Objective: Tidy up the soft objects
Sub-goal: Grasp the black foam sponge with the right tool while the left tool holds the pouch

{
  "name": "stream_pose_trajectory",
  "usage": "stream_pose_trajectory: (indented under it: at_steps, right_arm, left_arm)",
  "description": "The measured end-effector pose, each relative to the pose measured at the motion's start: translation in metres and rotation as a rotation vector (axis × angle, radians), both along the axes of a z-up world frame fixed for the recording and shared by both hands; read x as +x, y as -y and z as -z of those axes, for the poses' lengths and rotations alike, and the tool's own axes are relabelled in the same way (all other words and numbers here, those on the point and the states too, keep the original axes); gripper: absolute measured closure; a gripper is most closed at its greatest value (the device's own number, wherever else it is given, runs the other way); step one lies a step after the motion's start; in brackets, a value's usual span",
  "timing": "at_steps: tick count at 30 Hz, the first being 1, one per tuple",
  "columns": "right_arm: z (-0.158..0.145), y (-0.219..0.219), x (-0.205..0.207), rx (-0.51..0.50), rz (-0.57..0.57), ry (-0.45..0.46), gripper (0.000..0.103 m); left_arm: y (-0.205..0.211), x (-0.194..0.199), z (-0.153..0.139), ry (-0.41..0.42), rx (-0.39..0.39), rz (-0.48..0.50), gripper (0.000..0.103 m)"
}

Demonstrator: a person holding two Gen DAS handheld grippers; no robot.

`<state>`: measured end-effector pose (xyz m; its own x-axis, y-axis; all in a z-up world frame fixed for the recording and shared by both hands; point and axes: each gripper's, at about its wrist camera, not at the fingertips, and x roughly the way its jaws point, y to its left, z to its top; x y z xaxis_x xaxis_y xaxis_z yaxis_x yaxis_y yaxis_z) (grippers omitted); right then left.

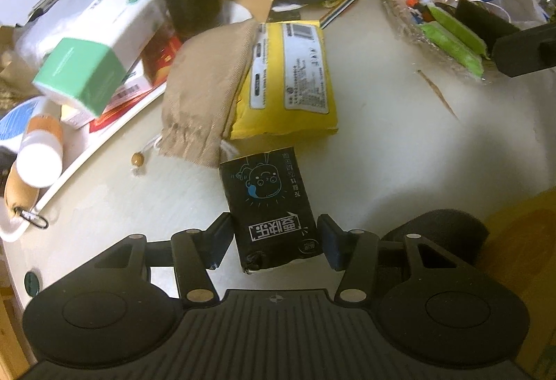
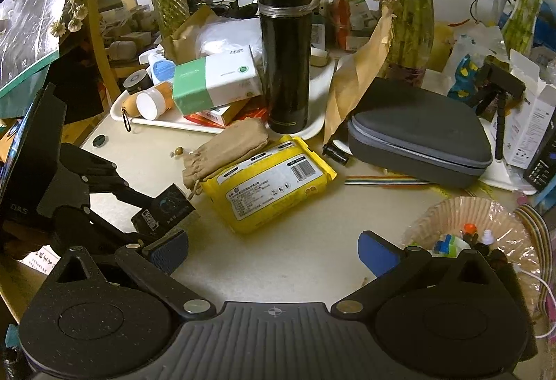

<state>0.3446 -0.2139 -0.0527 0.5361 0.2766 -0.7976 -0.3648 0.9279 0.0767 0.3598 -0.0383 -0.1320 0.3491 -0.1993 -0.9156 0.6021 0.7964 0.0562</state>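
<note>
My left gripper (image 1: pixel 274 237) is shut on a black tissue pack (image 1: pixel 267 203) with a cartoon face, held just above the table in front of a yellow wipes pack (image 1: pixel 288 81) and a tan drawstring pouch (image 1: pixel 205 88). In the right wrist view the same black pack (image 2: pixel 166 206) shows in the left gripper at the left, near the yellow wipes pack (image 2: pixel 271 182) and the tan pouch (image 2: pixel 226 147). My right gripper (image 2: pixel 274 255) is open and empty over bare table.
A white tray (image 2: pixel 312 126) holds a black flask (image 2: pixel 286 53), a green-and-white tissue box (image 2: pixel 215 81) and small boxes. A grey zip case (image 2: pixel 417 140) lies at the right. A plastic-wrapped basket of small items (image 2: pixel 469 230) sits at the near right.
</note>
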Motion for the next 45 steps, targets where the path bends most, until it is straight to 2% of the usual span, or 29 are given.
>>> stream_pose_trajectory:
  at_steps: [10,15,24,28,32,38,43,45]
  right_arm:
    - [0.002,-0.002,0.002,-0.005,-0.008,-0.007,0.000]
    - [0.004,-0.005,0.003,0.013,-0.021,-0.022,0.000]
    - [0.023,-0.020,0.016,0.064,-0.134,-0.142,0.001]
    - [0.032,-0.026,0.021,0.091,-0.198,-0.194,0.006]
    - [0.040,-0.034,0.025,0.134,-0.303,-0.239,0.006]
    - [0.061,-0.041,0.035,0.149,-0.372,-0.322,0.006]
    - [0.081,-0.039,0.046,0.192,-0.422,-0.401,0.011]
    - [0.089,-0.041,0.048,0.203,-0.457,-0.435,0.017]
  left_arm:
    - [-0.016,-0.012,0.007,0.026,0.056,-0.026,0.051]
    - [-0.026,-0.014,0.003,0.050,0.042,-0.065,0.051]
    - [-0.069,-0.011,-0.039,0.185,-0.054,-0.223,0.051]
    - [-0.085,-0.021,-0.067,0.246,-0.097,-0.269,0.051]
    - [-0.094,-0.038,-0.090,0.293,-0.147,-0.303,0.051]
    - [-0.102,-0.057,-0.099,0.301,-0.200,-0.330,0.051]
    - [-0.104,-0.071,-0.105,0.310,-0.227,-0.328,0.051]
    - [-0.103,-0.075,-0.108,0.316,-0.246,-0.319,0.051]
